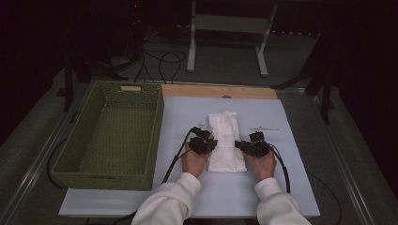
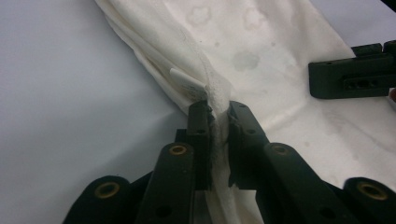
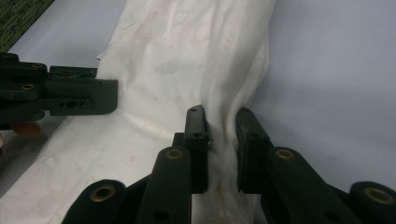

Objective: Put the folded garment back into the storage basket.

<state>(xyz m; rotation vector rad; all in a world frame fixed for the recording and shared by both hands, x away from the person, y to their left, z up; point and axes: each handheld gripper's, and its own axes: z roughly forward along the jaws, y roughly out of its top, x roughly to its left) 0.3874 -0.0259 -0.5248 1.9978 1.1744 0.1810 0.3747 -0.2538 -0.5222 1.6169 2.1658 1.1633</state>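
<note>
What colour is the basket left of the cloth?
Olive green woven basket, clearest in the high view.

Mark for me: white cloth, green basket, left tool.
white cloth [image 1: 226, 140], high view, middle of the folded fabric.
green basket [image 1: 158, 123], high view, right wall of the woven basket.
left tool [image 2: 220, 122], left gripper view, between its tips, which pinch the cloth's hem.

Soft stained cloth [image 1: 226, 140]; matt woven basket [image 1: 112, 133].
</note>
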